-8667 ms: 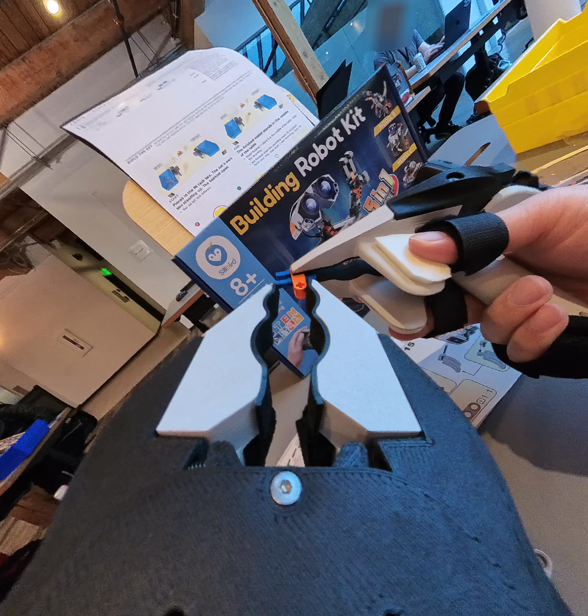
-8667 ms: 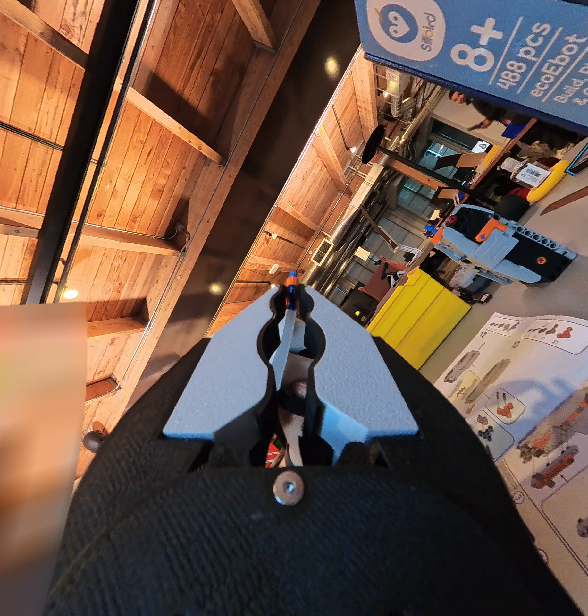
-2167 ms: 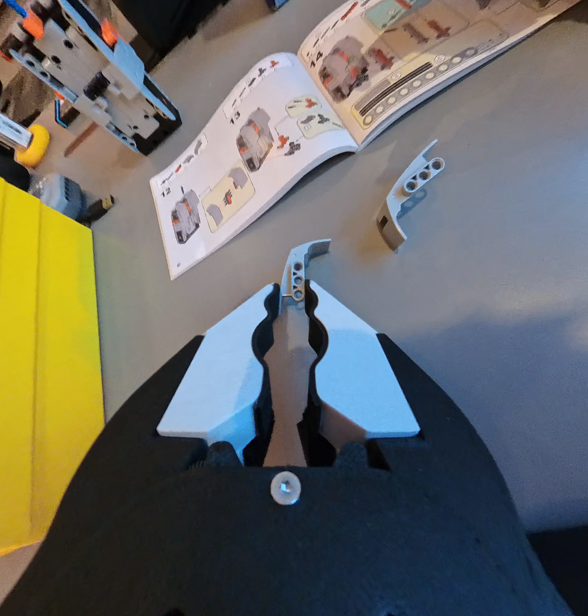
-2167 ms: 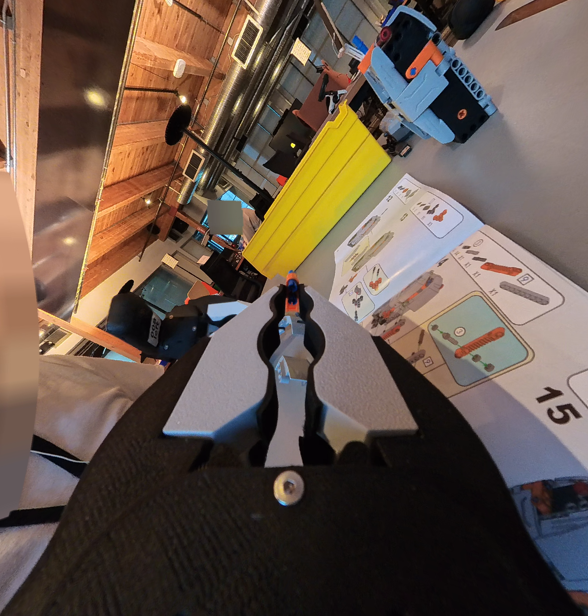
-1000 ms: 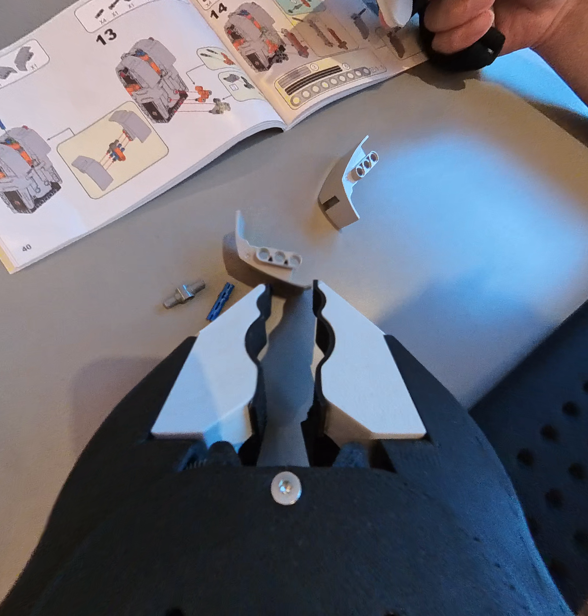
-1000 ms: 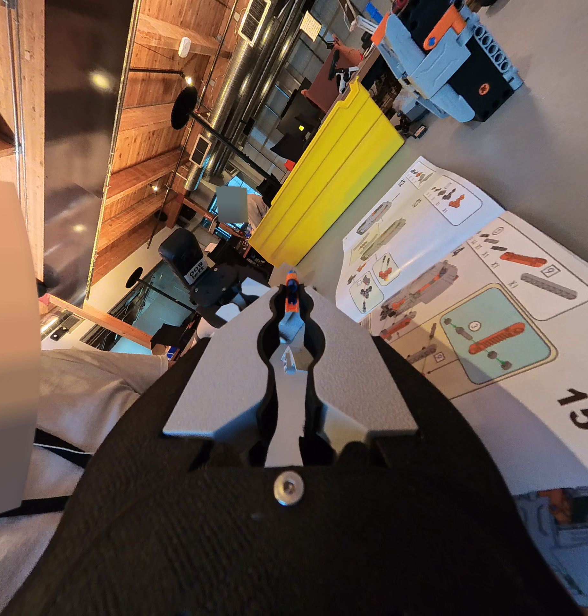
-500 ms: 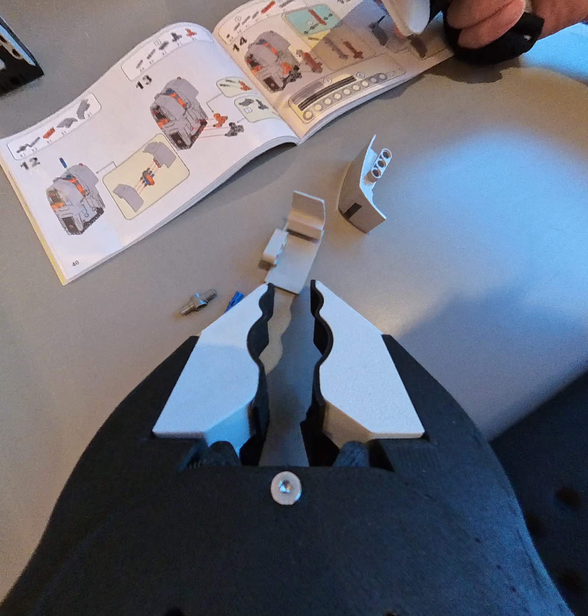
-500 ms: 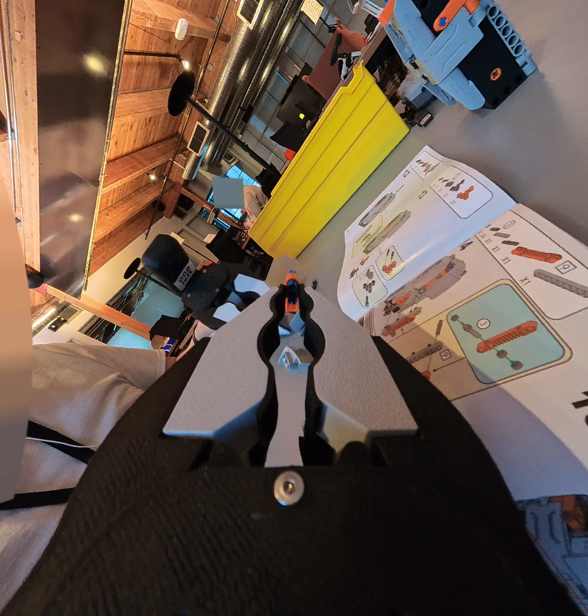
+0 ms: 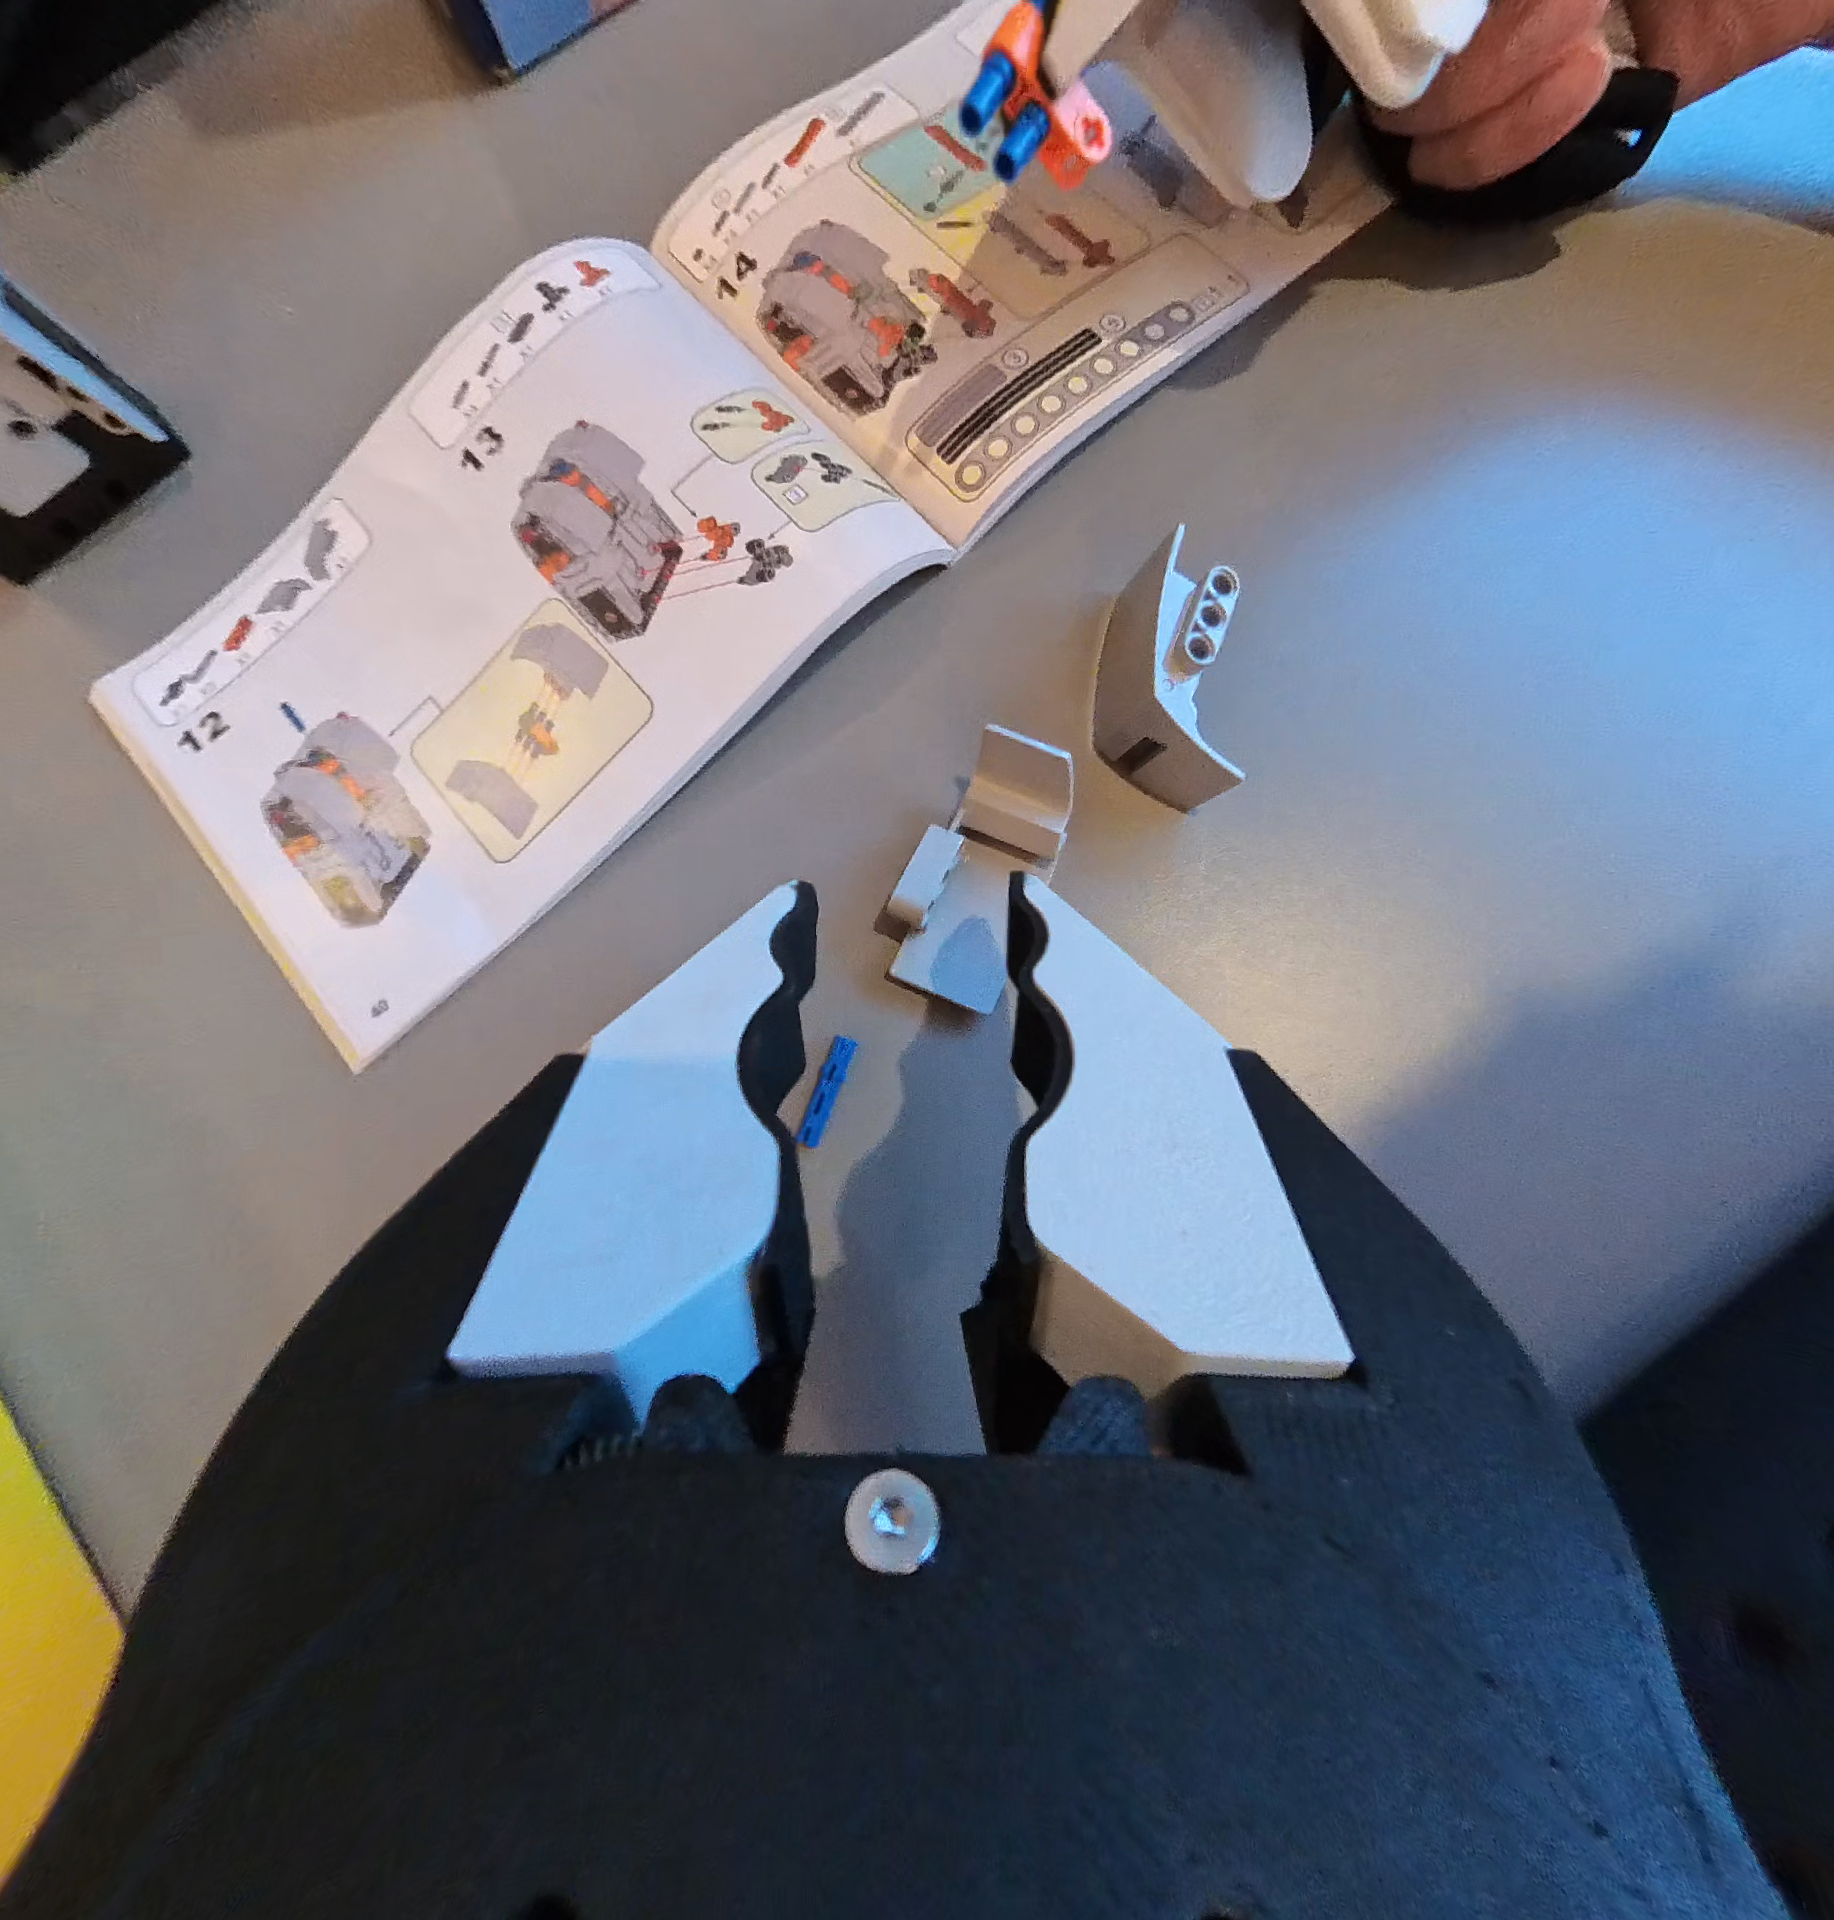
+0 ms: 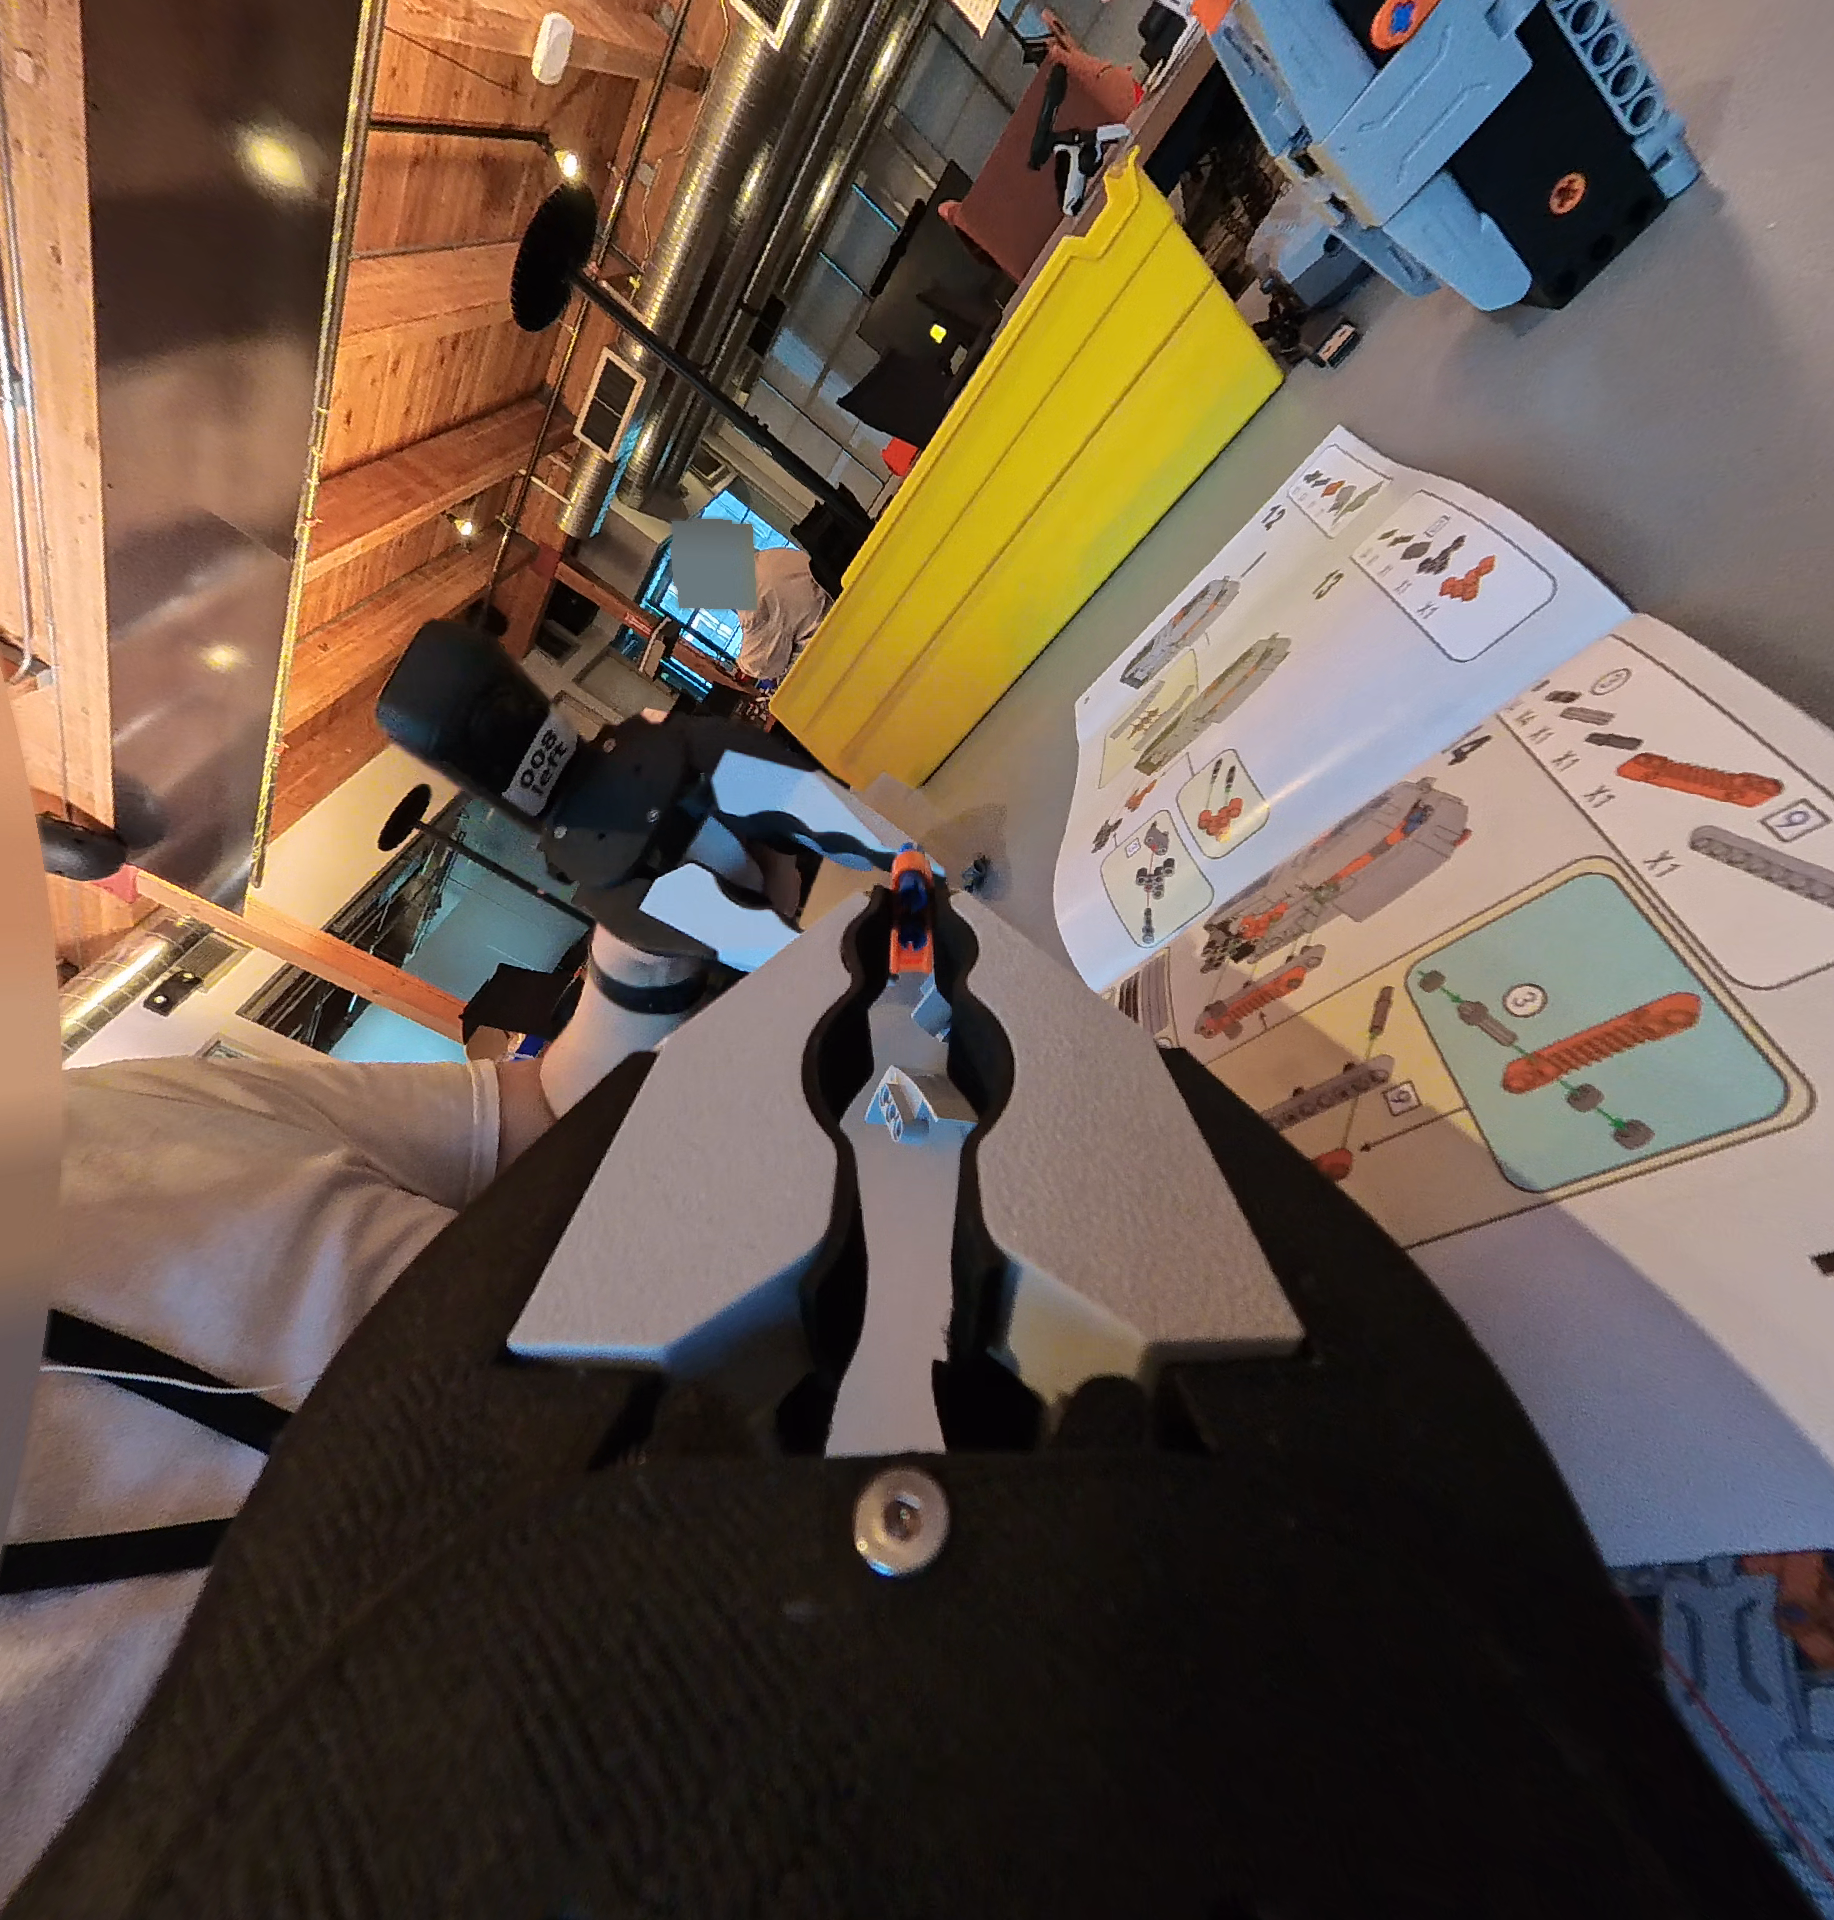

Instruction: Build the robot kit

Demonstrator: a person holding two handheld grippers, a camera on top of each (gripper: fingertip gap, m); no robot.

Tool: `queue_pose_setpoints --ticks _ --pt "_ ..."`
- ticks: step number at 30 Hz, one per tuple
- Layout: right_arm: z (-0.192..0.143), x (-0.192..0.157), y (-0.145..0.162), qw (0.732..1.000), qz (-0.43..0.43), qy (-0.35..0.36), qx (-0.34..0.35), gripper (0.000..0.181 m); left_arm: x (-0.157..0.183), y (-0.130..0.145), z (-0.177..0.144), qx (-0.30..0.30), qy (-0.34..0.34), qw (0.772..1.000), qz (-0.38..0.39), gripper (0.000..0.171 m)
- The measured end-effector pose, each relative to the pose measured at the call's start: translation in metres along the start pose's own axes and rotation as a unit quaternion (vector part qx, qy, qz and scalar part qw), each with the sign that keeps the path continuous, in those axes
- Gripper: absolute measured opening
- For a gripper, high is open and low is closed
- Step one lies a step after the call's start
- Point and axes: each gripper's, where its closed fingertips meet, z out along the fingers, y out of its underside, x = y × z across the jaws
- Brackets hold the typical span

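My left gripper (image 9: 911,896) is open and empty, just above the grey table. A curved grey panel piece (image 9: 980,883) lies at its right fingertip, and a small blue pin (image 9: 826,1091) lies between the fingers. A second curved grey panel (image 9: 1162,686) stands a little farther right. My right gripper (image 10: 909,914) is shut on an orange connector with blue pins (image 10: 908,920); it also shows at the top of the left wrist view (image 9: 1038,104), held above the open instruction booklet (image 9: 539,582). The left gripper shows beyond it in the right wrist view (image 10: 778,852).
A yellow bin (image 10: 1017,520) stands at the table's edge, also at the lower left of the left wrist view (image 9: 9,1621). A partly built grey and black model (image 10: 1453,135) sits beyond the booklet (image 10: 1515,935). A person's hand (image 9: 1515,73) holds the right gripper. Tip to tip, the grippers are about 12 cm apart.
The left gripper let go of the grey panel piece onto the table and opened wider. The right gripper with the orange connector moved into the left view above the booklet.
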Motion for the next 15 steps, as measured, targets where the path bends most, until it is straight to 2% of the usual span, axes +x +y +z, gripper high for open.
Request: queue_pose_setpoints --ticks 4,6,8,10,12,13,15 --pt "0.001 -0.001 0.003 1.000 -0.003 0.001 -0.008 0.005 0.006 0.011 0.013 -0.037 0.046 0.998 -0.022 0.030" --pt "0.002 -0.001 0.004 1.000 -0.003 0.001 -0.012 0.005 0.007 0.013 0.016 -0.036 0.042 0.998 -0.012 0.006" --pt "0.002 0.000 0.004 1.000 -0.003 0.003 -0.013 0.006 -0.002 0.010 0.012 -0.026 -0.003 1.000 -0.008 0.005" --pt "0.003 0.000 0.005 1.000 0.000 0.013 -0.015 0.006 -0.022 0.003 -0.002 -0.009 -0.099 0.995 0.012 0.006" --pt "0.008 -0.001 0.009 0.999 0.020 0.036 -0.021 0.005 -0.040 -0.006 -0.026 0.007 -0.224 0.972 0.071 0.006" --pt "0.013 -0.007 0.010 0.998 0.036 0.043 -0.021 0.006 -0.044 -0.008 -0.038 0.003 -0.290 0.950 0.117 0.005" --pt "0.027 -0.027 0.016 0.998 0.046 0.043 -0.031 0.006 -0.048 -0.010 -0.060 -0.028 -0.421 0.874 0.239 0.005"
